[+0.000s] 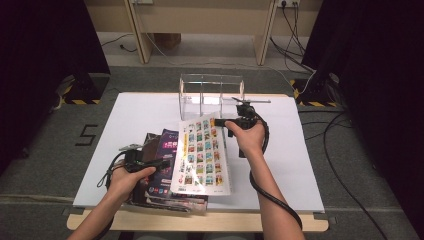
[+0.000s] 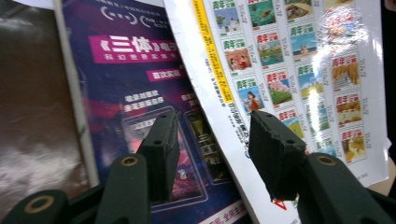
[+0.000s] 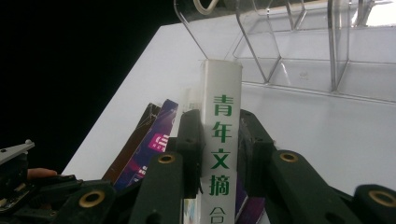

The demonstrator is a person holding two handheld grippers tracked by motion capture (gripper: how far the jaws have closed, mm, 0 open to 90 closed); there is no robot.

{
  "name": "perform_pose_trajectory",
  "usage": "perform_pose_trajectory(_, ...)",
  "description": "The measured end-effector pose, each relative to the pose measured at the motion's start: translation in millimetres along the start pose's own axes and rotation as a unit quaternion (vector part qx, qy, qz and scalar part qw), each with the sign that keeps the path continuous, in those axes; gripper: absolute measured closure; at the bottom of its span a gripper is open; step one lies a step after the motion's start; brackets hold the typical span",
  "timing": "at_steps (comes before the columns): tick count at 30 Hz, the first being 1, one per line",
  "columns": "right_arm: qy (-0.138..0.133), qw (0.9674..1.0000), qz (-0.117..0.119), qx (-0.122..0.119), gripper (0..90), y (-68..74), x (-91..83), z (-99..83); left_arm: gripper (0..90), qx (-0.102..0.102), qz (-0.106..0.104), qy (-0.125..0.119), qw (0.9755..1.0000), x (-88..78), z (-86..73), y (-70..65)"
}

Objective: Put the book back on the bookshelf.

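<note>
A white magazine [image 1: 202, 155] with a grid of small colour pictures on its cover is tilted up from a stack, its far end raised. My right gripper [image 1: 219, 122] is shut on that far end. In the right gripper view the jaws [image 3: 219, 122] press on both sides of its white spine [image 3: 222, 140], which bears green characters. My left gripper [image 1: 166, 163] is open over the stack's left part. In the left gripper view its jaws [image 2: 212, 135] stand apart above a purple magazine [image 2: 135, 74] and the white magazine's [image 2: 289, 60] edge, gripping nothing.
A clear acrylic rack [image 1: 210, 92] with upright dividers [image 3: 303, 56] stands at the far middle of the white table sheet [image 1: 290, 165]. Under the white magazine lie the purple magazine [image 1: 167, 142] and a brown one [image 1: 150, 140]. Bare sheet extends to the right.
</note>
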State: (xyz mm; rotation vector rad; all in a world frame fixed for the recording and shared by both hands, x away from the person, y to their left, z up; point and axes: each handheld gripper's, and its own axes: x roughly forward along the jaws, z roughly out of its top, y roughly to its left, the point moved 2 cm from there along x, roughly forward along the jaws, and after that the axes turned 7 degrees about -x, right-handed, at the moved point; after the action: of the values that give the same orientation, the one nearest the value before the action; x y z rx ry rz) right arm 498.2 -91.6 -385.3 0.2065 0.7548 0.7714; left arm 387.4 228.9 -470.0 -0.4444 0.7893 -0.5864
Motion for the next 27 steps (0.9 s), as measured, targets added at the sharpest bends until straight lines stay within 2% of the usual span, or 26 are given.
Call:
perform_pose_trajectory(5, -0.002, 0.9999, -0.008, -0.011, 73.8, 5.2, -2.2, 2.0, 48.7, 0.007, 0.013, -0.015, 0.9998, -6.1, -4.9, 3.6)
perform_pose_trajectory(9, -0.007, 0.9997, -0.015, -0.019, 73.9, 8.9, -5.3, 4.0, 47.7, -0.006, 0.009, -0.021, 0.9997, -10.1, -7.5, 5.9)
perform_pose_trajectory(14, -0.016, 0.9991, -0.025, -0.030, 73.9, 12.9, -11.8, 7.3, 46.8, 0.004, 0.023, -0.038, 0.9990, -14.7, -7.8, 9.0)
perform_pose_trajectory(22, -0.032, 0.9978, -0.038, -0.044, 74.1, 17.7, -23.6, 13.5, 45.7, -0.001, 0.023, -0.046, 0.9987, -17.1, -7.6, 12.1)
perform_pose_trajectory(27, -0.038, 0.9970, -0.045, -0.050, 74.1, 18.2, -29.3, 15.8, 45.0, -0.001, 0.019, -0.042, 0.9989, -16.0, -7.7, 11.5)
